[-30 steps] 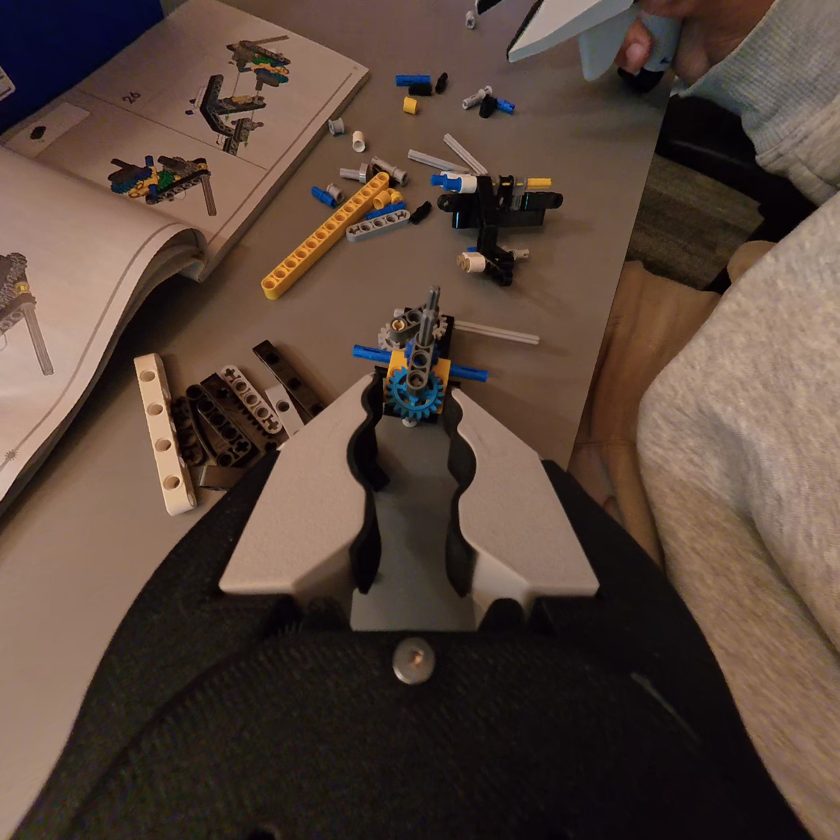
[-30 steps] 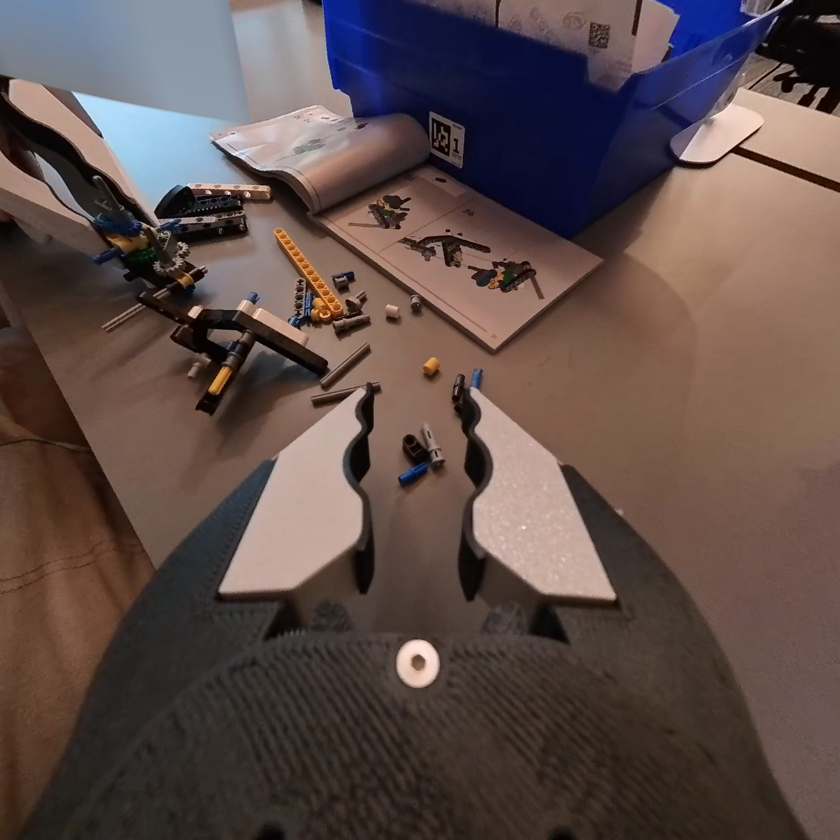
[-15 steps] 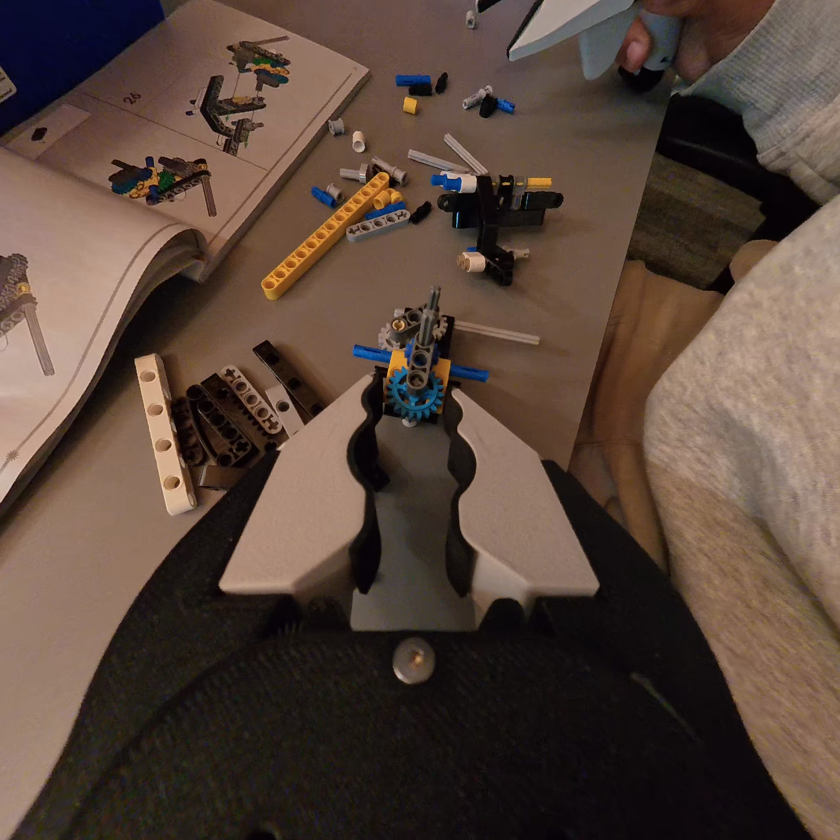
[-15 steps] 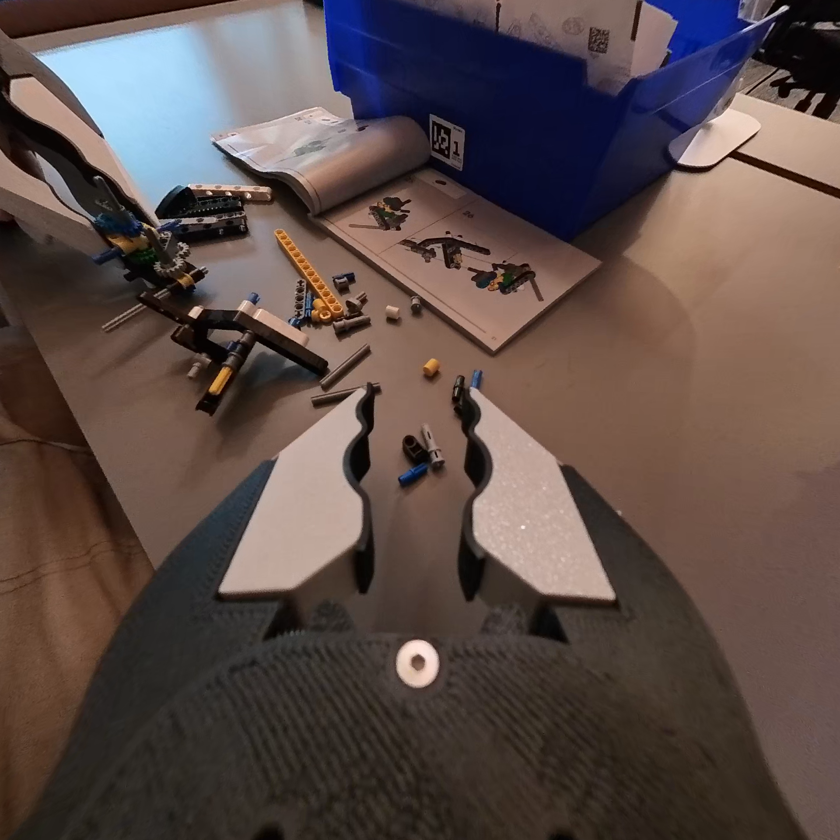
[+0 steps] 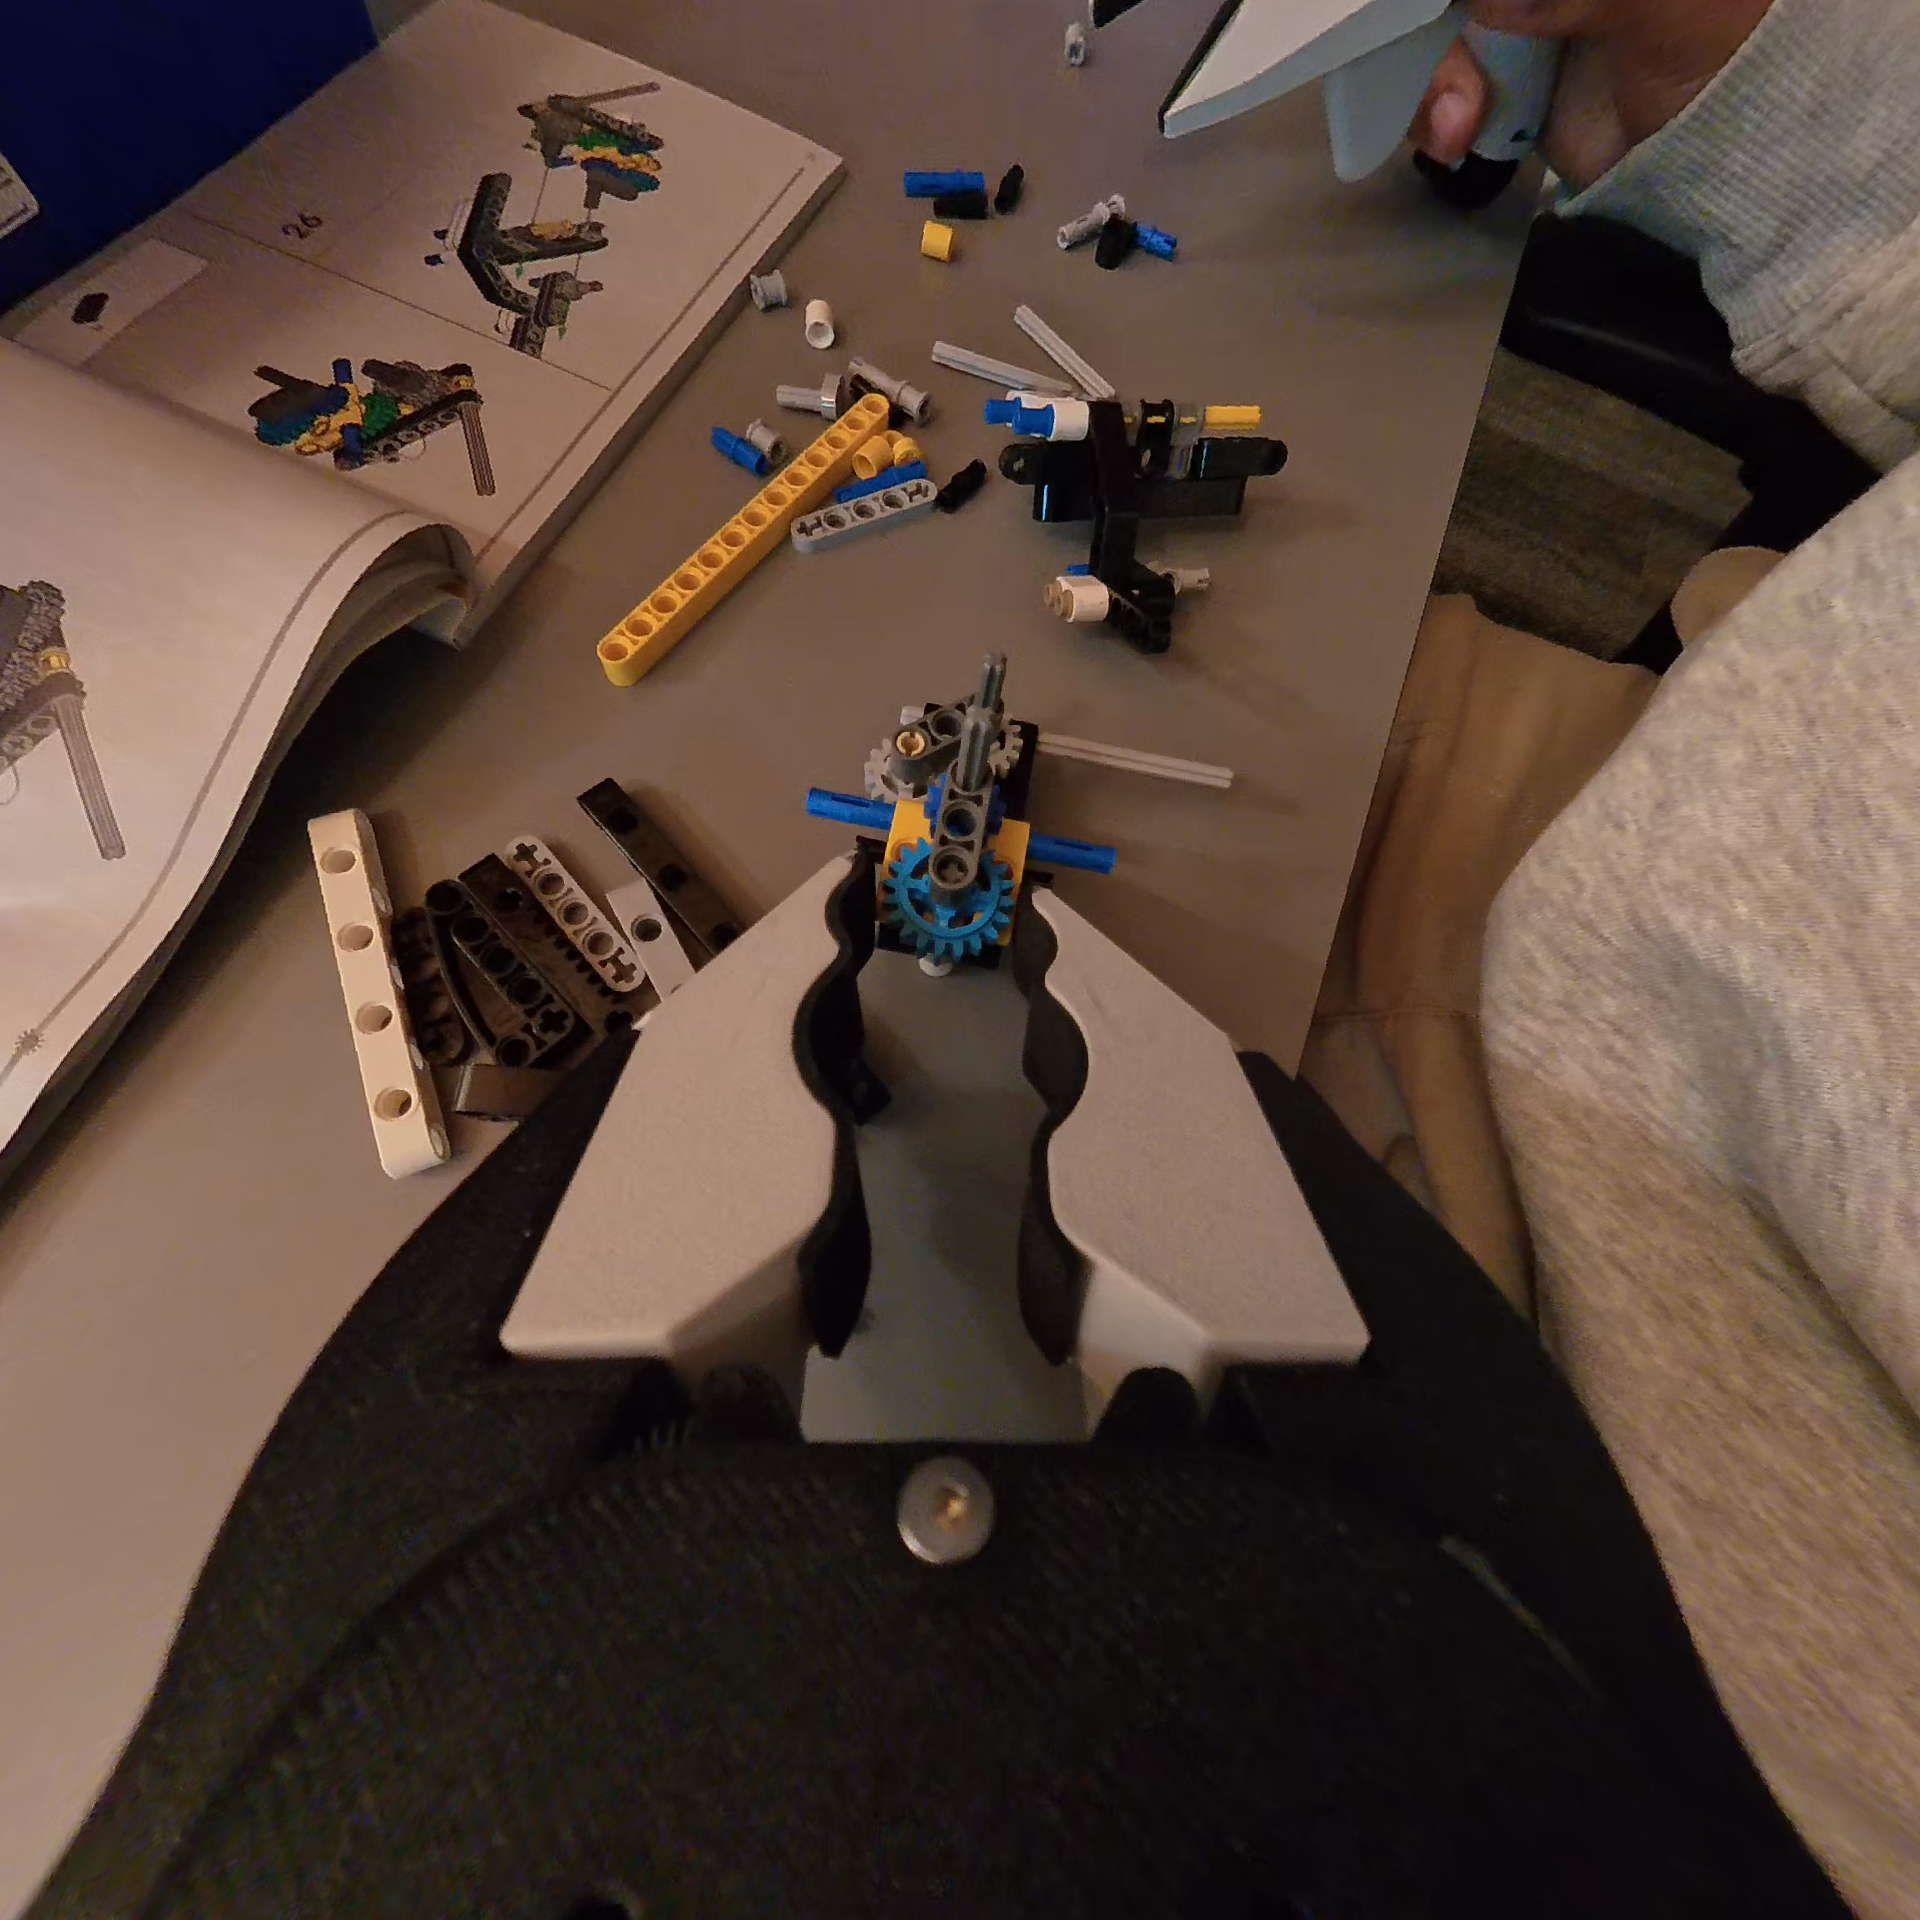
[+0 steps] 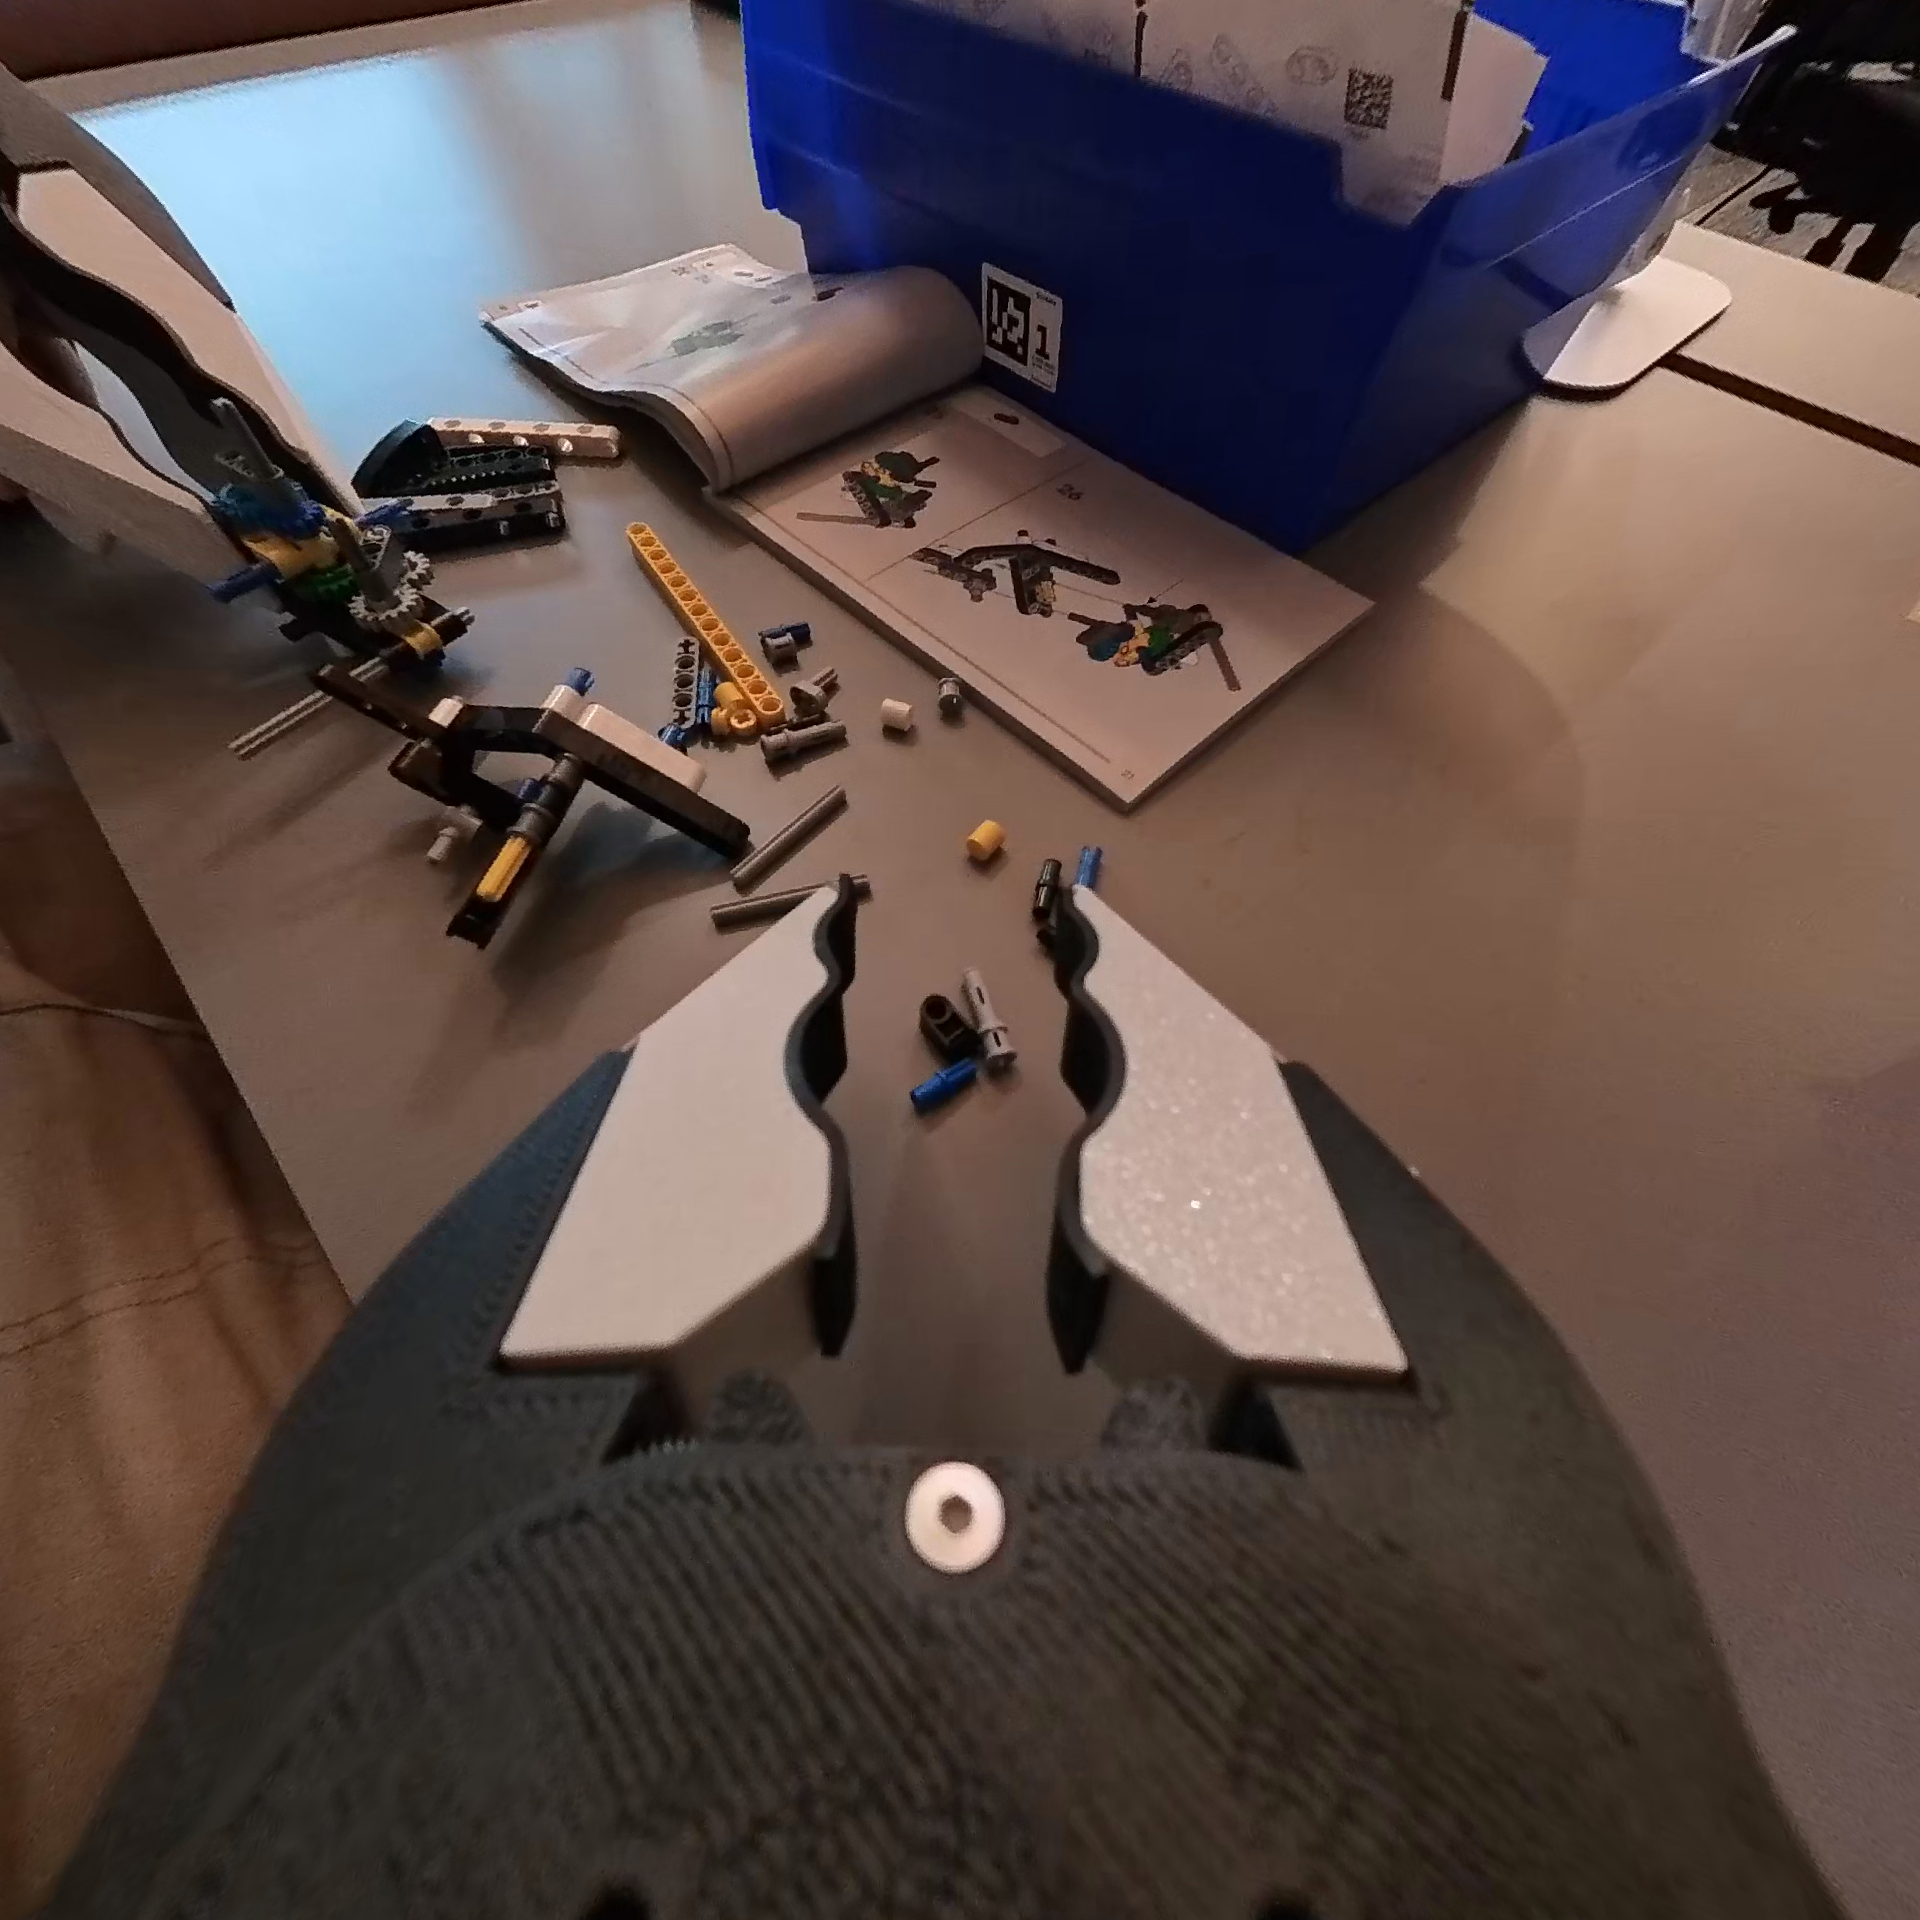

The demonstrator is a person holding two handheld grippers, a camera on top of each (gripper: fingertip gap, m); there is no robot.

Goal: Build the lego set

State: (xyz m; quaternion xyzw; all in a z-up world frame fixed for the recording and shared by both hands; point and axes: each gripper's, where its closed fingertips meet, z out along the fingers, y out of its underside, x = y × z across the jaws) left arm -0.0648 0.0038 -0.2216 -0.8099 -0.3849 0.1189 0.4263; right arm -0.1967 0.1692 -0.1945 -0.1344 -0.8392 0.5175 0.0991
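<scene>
Grey surface (image 6: 1558, 831) carries loose bricks, an open instruction booklet (image 6: 1049, 582) and, behind it, a blue bin (image 6: 1195, 343).

Your left hand-held gripper (image 5: 940, 904) is clamped on the gear assembly (image 5: 951, 831): a blue gear faces the camera, a grey rod sticks out forward and blue pins jut to either side. From the right wrist view it hangs tilted at the surface's near edge, its lower end close to the top; contact there is unclear.

Your right hand-held gripper (image 6: 956, 904) has its jaws apart with nothing between them. It hovers over three small pins: a black connector (image 6: 940, 1020), a grey pin (image 6: 987, 1018) and a blue pin (image 6: 943, 1084), lying close together between the fingers as seen from above.

A yellow bush (image 6: 985, 840) lies just beyond the fingertips. The black frame assembly (image 5: 1132, 488) lies on the surface between the two hand-held grippers. A long yellow beam (image 5: 743, 540) lies near the booklet. A pile of black and white beams (image 5: 488, 966) lies left of the left hand-held gripper.
</scene>
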